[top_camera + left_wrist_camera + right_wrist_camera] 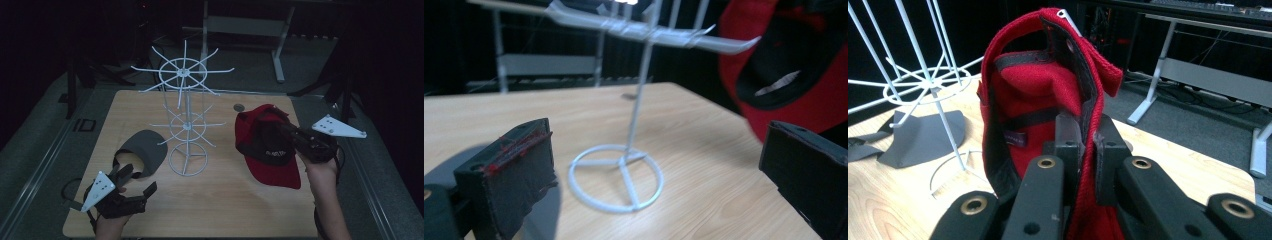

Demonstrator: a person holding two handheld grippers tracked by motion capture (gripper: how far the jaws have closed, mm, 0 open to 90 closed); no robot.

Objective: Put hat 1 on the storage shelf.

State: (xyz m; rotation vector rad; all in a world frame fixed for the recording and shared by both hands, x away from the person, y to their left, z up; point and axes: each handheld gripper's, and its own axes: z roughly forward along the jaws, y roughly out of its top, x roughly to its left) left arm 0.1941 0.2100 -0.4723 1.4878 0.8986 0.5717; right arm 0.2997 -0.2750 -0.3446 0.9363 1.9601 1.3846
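While right gripper [1082, 150] fingers pinch the red cap [270, 145] off the counter [225, 200] | left gripper [131, 185] fingers open, empty | grey visor [145, 150] beside wire rack [186, 125]

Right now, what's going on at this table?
A person works with tongs in each hand. The right tongs are shut on the edge of a red cap, holding it up off the wooden table beside a white wire rack. The left tongs are open and hold nothing, near a grey visor that lies flat on the table left of the rack.
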